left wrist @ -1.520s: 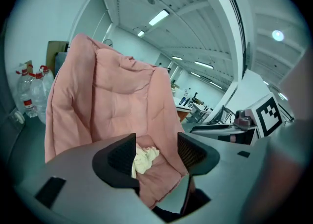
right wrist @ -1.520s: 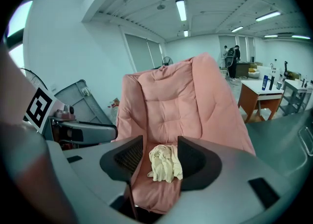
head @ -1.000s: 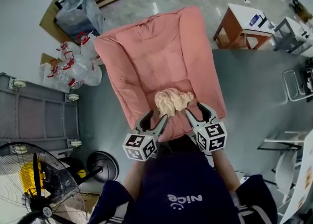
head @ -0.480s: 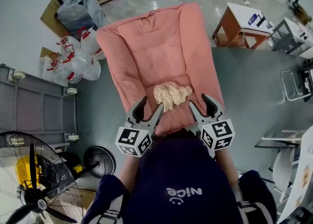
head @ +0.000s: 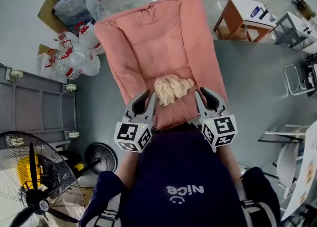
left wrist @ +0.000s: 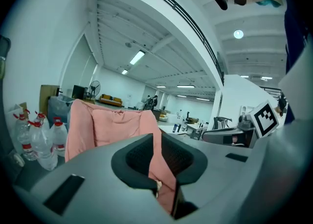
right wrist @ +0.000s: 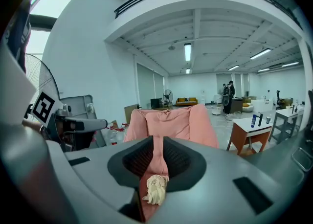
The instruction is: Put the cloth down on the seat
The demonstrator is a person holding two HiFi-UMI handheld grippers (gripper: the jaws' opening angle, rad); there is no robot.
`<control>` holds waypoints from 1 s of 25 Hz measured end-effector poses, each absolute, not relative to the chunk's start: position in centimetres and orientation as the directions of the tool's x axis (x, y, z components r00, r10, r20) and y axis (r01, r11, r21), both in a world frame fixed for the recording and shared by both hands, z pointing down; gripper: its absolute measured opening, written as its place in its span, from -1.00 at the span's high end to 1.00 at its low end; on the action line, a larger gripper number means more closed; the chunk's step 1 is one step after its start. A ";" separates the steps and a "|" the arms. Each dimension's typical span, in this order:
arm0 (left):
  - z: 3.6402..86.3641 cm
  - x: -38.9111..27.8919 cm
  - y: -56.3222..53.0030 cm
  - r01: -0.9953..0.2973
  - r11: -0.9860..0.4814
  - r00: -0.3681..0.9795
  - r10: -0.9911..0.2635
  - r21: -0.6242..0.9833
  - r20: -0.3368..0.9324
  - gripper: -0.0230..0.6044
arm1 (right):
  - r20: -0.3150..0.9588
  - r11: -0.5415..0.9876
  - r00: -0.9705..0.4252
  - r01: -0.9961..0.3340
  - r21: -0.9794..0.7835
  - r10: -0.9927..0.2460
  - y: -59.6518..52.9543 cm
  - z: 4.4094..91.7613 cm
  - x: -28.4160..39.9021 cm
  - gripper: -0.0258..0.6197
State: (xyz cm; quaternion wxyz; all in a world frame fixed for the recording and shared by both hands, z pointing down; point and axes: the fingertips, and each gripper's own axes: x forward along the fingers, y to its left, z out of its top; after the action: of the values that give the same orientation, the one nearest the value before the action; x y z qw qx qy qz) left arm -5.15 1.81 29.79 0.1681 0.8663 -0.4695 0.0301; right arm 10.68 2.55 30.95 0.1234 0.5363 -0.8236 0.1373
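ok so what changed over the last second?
The left gripper and right gripper drew back a little from the cloth. Their jaws have just been closing to a narrow gap, with nothing between them. Nothing was picked up. The cloth stays bunched on the chair seat.

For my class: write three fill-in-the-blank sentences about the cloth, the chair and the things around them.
1. On the pink chair, the crumpled cloth lies on the ____.
2. The water bottles beside the chair have ____ caps.
3. The fan stands in the head view's lower ____ corner.
Missing words: seat; red; left.
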 end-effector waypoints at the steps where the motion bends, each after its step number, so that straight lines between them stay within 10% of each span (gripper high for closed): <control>1: 29.9 -5.5 1.7 -0.831 -0.495 0.547 -0.809 0.253 0.215 0.76 | 0.343 0.375 -0.385 -0.922 -0.097 -0.857 2.4 30.8 10.7 0.67; 25: 29.5 -4.8 2.3 -0.832 -0.496 0.544 -0.817 0.248 0.192 0.86 | 0.331 0.425 -0.413 -0.904 -0.039 -0.848 2.2 30.8 9.4 0.75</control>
State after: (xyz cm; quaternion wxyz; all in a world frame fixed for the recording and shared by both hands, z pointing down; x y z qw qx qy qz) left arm -4.80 2.32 29.46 0.1568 0.8646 -0.4768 0.0246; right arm 9.41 2.17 30.75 0.1315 0.5254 -0.8338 0.1065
